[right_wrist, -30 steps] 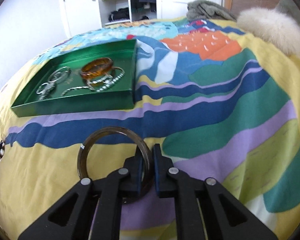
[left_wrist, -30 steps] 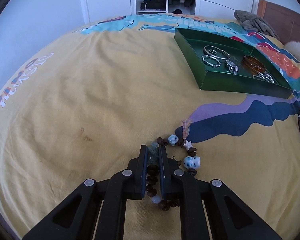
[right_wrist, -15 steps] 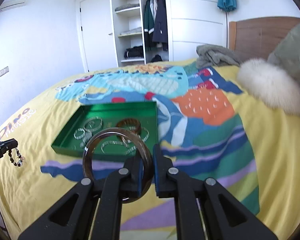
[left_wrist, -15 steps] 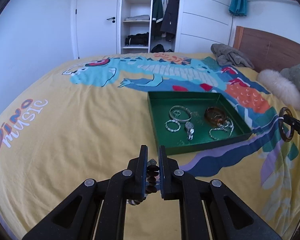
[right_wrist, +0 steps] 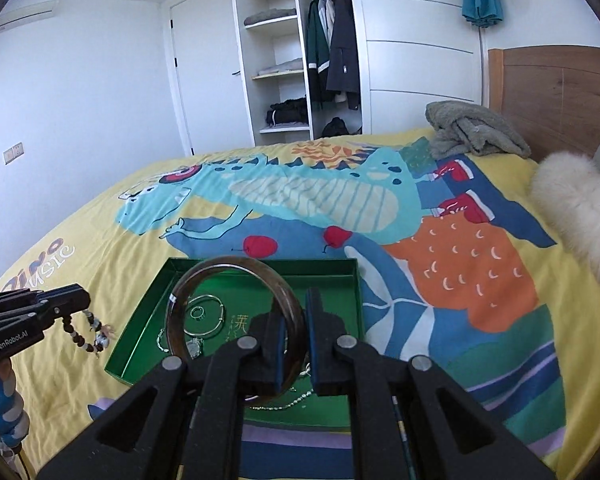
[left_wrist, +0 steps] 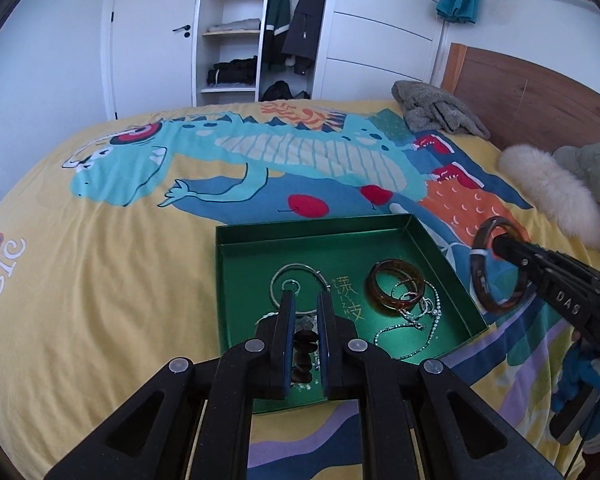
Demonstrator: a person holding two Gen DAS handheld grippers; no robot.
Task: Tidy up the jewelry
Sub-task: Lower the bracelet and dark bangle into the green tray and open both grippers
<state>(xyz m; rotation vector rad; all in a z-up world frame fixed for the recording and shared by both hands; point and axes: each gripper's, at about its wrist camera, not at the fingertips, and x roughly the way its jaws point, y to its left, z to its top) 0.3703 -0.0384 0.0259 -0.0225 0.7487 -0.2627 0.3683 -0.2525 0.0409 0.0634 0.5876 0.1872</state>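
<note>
Tray: the green tray point(left_wrist: 236, 280) lies flat on the bed point(left_wrist: 100, 280), ahead of and below both of my tools; it already holds an amber bangle point(left_wrist: 394, 286), silver hoops point(left_wrist: 296, 280) and chains point(left_wrist: 412, 320).
Left tool: the left tool point(left_wrist: 304, 320) is closed to a narrow gap on a beaded bracelet point(left_wrist: 302, 356), a column of dark beads showing between the pads.
Left load: in the right wrist view the beaded bracelet point(right_wrist: 86, 332) hangs in a loop under the left tool point(right_wrist: 82, 300).
Left position: my own camera puts this tool over the tray's near-left part; the right wrist view puts it just outside the left wall. I cannot tell which is true.
Right tool: the right tool point(right_wrist: 296, 344) is clamped on the rim of a dark bangle point(right_wrist: 228, 312), the ring standing upright, off to the tool's left.
Right position: in the left wrist view the dark bangle point(left_wrist: 496, 268) sits beside the tray's right wall, the right tool point(left_wrist: 504, 246) reaching in from the right.
Deciding relation: the tray lies between the two tools, so each load must travel inward and down.
Nearer side: I judge the left tool closer to a drop.
Risk: the hanging loop may catch the near wall.
</note>
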